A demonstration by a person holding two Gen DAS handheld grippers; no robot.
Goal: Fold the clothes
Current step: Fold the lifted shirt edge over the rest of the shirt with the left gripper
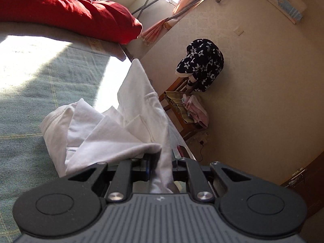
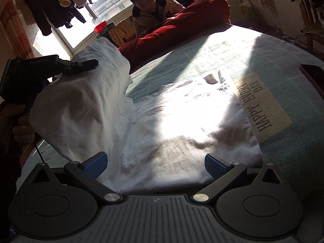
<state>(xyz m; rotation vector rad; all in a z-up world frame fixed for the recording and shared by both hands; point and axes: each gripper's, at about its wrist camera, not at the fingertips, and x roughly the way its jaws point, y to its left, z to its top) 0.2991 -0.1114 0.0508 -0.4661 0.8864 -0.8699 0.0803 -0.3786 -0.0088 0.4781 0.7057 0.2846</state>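
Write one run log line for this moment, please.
left gripper: shut on white cotton T-shirt, lifted | right gripper: open over hem | green bedsheet

At the bottom of the frame the right gripper [image 2: 156, 167] shows its blue pads [image 2: 96, 164] spread wide apart, with the near edge of a white T-shirt [image 2: 182, 125] lying between them on a pale green bedspread [image 2: 287, 141]. At middle left the left gripper [image 2: 89, 65] holds up a bunched part of the shirt. A patch reading "HAPPY EVERY DAY" [image 2: 261, 105] sits just right of the shirt. A red quilt [image 2: 182, 30] lies beyond, with a person [image 2: 149, 10] behind it.
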